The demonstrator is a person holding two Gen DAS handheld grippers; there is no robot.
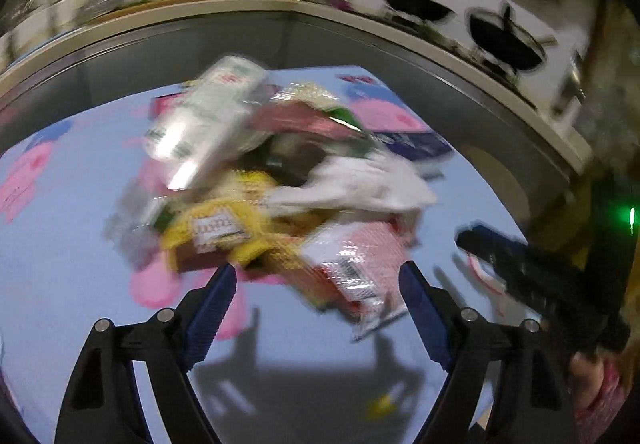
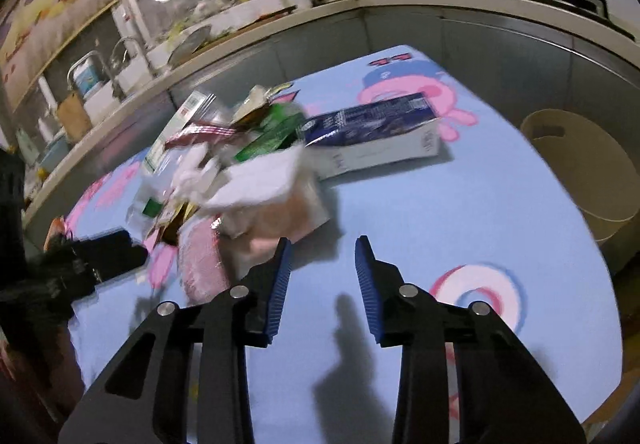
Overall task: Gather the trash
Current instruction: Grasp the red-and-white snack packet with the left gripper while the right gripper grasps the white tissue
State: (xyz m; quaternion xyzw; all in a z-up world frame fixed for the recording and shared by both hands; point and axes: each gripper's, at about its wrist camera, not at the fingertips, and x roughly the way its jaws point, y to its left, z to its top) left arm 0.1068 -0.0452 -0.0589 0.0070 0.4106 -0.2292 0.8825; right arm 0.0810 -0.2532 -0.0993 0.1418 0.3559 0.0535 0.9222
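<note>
1. The trash pile [image 2: 224, 171] – wrappers, cartons and a crumpled white tissue – sits heaped on the blue cartoon-print cloth [image 2: 460, 228] covering the counter, toward the left and far side in the right wrist view.
2. The left gripper [image 1: 316, 280] has its fingers wide apart, nothing between the pads; a red-and-white wrapper [image 1: 356, 264] at the near edge of the pile lies just beyond and between its tips – this hand looks the nearer to a grasp.
3. The right gripper [image 2: 322, 248] has its fingers partly apart and empty; only bare cloth lies between them, and the pile is off to their left, the left fingertip close to its pinkish near edge.
4. A dark blue carton [image 2: 376, 123] lies flat beyond the pile, its long axis running left to right.
5. A pale bin [image 2: 584, 171] stands off the counter's right edge – probably where the trash goes.
</note>
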